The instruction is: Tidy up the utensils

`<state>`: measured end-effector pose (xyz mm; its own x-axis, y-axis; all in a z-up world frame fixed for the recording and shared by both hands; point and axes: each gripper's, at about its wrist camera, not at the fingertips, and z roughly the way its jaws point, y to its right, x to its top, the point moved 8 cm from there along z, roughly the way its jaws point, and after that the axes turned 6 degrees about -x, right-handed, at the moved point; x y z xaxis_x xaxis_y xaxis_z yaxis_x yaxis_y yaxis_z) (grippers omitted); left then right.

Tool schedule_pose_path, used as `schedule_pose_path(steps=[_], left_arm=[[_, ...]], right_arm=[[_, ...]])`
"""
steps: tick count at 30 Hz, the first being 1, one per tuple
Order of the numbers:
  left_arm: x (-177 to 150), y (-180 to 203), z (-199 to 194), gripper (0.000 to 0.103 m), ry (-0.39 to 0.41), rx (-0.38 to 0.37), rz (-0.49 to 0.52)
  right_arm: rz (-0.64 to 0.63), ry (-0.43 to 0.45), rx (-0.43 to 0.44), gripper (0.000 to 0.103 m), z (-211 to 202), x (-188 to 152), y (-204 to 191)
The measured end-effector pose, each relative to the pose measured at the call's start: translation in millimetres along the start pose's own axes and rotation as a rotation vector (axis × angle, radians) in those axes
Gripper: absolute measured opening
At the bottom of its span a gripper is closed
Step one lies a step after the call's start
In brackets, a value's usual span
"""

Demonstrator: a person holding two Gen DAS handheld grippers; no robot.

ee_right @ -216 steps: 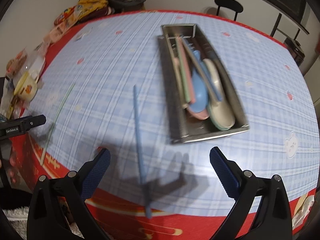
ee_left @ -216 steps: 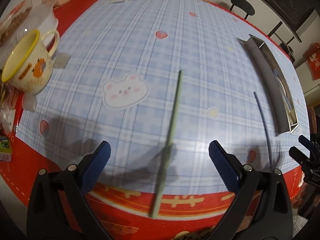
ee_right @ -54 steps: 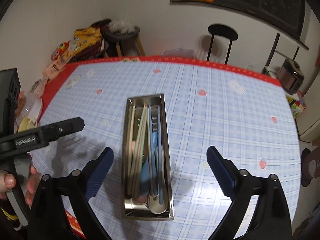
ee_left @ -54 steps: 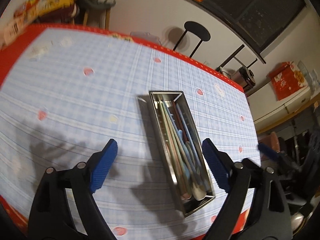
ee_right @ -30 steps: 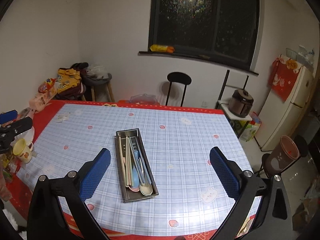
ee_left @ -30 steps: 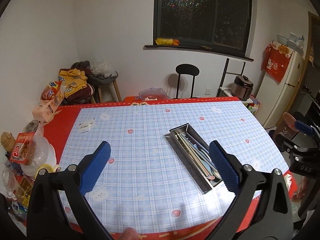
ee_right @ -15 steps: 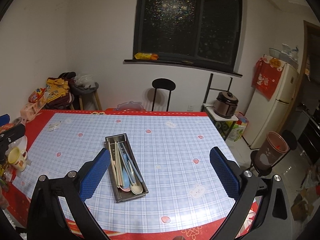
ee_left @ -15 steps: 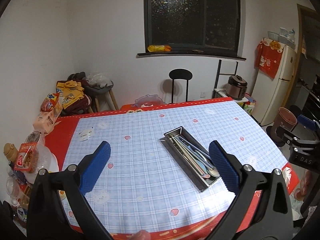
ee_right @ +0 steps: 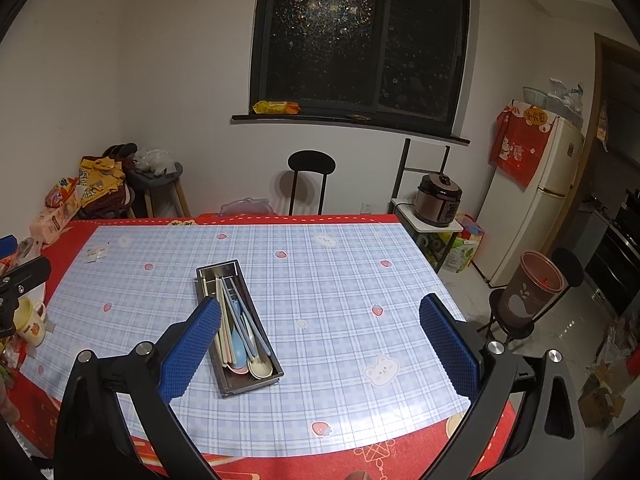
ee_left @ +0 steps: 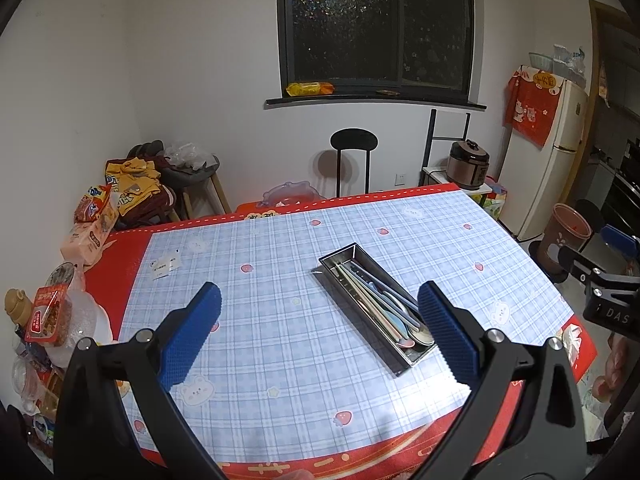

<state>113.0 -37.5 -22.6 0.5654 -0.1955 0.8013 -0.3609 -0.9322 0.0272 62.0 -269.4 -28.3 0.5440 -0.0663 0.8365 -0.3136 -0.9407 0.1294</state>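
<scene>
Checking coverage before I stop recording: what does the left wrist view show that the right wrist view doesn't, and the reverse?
Only the left wrist view shows the right gripper at its right edge and the snack jar among clutter at the table's left end.

Only the right wrist view shows the yellow-rimmed mug and part of the left gripper at its left edge.

Both show the steel tray holding chopsticks and spoons on the checked tablecloth, the black stool, and each camera's own open, empty fingers.
</scene>
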Motion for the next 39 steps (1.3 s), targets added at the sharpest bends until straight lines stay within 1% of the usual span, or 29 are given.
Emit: schedule_pose_path(steps=[12, 33, 39], left_arm=[[-1, -4, 5, 0.097, -0.008, 0.001, -0.011], [5, 1, 13, 0.097, -0.007, -0.012, -0.007], [6, 0, 14, 0.097, -0.009, -0.004, -0.01]], right_arm=[[-0.003, -0.004, -0.008, 0.097, 3, 2, -1], [0.02, -0.019, -0.036, 0.097, 10, 5, 6], [0.021, -0.021, -0.038, 0.097, 11, 5, 6]])
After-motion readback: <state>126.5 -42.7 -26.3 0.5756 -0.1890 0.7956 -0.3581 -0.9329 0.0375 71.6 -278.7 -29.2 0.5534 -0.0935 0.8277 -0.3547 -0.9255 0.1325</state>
